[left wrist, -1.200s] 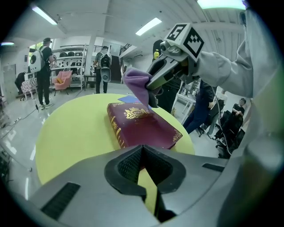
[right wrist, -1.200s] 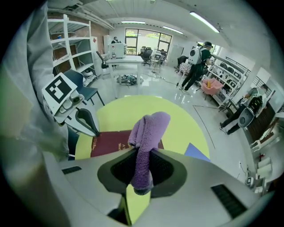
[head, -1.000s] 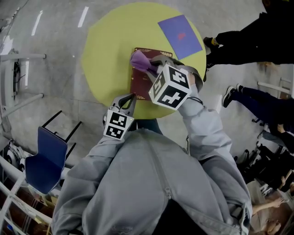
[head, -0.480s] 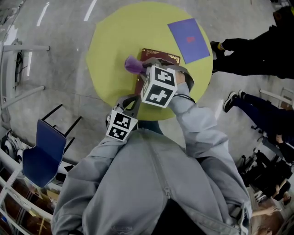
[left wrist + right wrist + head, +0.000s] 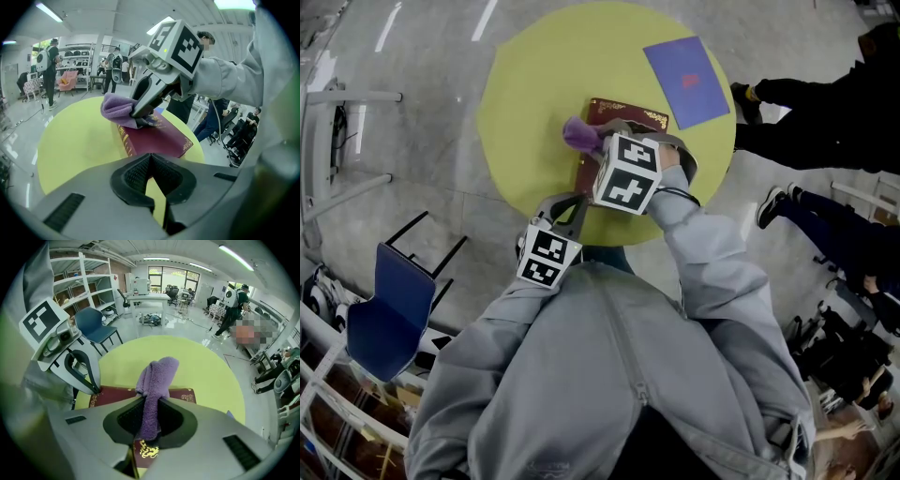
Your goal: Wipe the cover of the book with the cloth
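My right claw [image 5: 149, 420] is clamped on the purple cloth [image 5: 157, 376], with the fabric pinched between the pads and the rest bunching up in a fuzzy lump just beyond the tips. Under it lies the book [image 5: 180, 393], dark red with gold curls at the corners, flat on the round yellow table [image 5: 197, 366].

From above, the cloth [image 5: 579, 134] sits at the left edge of the book [image 5: 623, 114], part on the cover and part spilling past it over the table [image 5: 534, 94]. My right claw [image 5: 598, 142] reaches in from the near side, its marker cube riding over the middle of the cover.

Now the left claw [image 5: 151, 173]: its pads meet at the tip and nothing is between them, only yellow tabletop showing in the slit lower down. It points straight at the near end of the book [image 5: 157, 138], gold lettering down the spine on the left. Across the cover I see the right claw [image 5: 138, 112] nose-down, the cloth [image 5: 117, 108] wadded around its tip at the far left corner.

In the right claw's own view, the left claw [image 5: 96, 390] comes down at the book's near left corner. I cannot tell whether it presses on the cover.

Off to the far right of the table lies a blue sheet [image 5: 687, 67], well apart from the book. A blue chair [image 5: 389, 319] stands on the floor at my left.
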`<state>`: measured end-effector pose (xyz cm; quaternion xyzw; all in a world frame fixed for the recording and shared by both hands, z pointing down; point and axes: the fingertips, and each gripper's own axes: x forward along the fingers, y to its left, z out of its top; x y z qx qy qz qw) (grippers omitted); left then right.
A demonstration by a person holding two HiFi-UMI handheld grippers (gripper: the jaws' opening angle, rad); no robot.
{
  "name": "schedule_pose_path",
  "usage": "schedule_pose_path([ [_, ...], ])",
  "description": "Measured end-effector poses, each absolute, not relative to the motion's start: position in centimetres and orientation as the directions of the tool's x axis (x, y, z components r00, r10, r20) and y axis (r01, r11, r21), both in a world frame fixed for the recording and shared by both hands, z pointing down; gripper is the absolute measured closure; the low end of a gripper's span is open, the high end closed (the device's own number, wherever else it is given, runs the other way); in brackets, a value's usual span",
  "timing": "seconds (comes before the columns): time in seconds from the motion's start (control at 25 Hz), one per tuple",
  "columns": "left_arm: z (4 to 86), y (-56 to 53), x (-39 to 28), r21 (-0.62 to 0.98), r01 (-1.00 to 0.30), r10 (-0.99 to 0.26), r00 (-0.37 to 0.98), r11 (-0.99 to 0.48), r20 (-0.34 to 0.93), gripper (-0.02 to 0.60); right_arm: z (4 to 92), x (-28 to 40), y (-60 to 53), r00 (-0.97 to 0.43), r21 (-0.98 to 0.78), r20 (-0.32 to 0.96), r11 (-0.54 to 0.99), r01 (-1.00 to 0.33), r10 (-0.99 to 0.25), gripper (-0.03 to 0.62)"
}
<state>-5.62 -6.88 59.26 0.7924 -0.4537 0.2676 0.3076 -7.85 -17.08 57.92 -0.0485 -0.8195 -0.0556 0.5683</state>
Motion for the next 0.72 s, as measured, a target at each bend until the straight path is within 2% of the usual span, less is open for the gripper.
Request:
schedule_pose_path([
  [0.72, 59.2, -6.7, -5.4, 0.243, -0.879, -0.554, 0.452, -0.411, 0.699, 0.563, 58.5, 0.6, -18.4, -0.275, 0.042, 0.961, 0.999, 0.011, -0.038, 0.514],
])
